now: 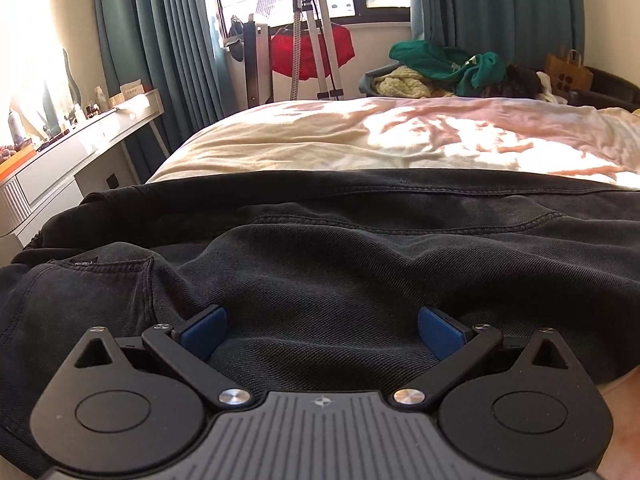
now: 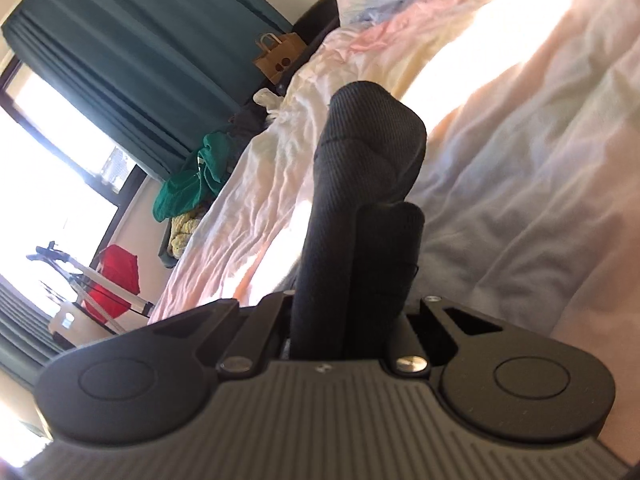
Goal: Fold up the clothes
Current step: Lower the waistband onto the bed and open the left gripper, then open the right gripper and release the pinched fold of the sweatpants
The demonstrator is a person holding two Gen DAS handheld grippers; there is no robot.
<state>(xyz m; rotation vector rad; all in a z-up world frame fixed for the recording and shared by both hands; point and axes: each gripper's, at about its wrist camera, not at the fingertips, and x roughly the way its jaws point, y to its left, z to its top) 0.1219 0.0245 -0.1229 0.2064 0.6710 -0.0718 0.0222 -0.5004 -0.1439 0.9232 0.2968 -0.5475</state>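
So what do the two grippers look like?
The left gripper has a grey ribbed body with a small round emblem, black rounded side plates, black linkage arms with silver screws, and blue pads. The right gripper has the same grey and black build.

Jeans [image 1: 320, 240] lie on bed [image 1: 360, 140] (desk [image 1: 80, 148] leftward).

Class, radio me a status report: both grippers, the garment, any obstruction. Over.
Left gripper open, low over the black jeans spread on the bed. Right gripper shut on a bunched fold of dark cloth. Nothing in the way.
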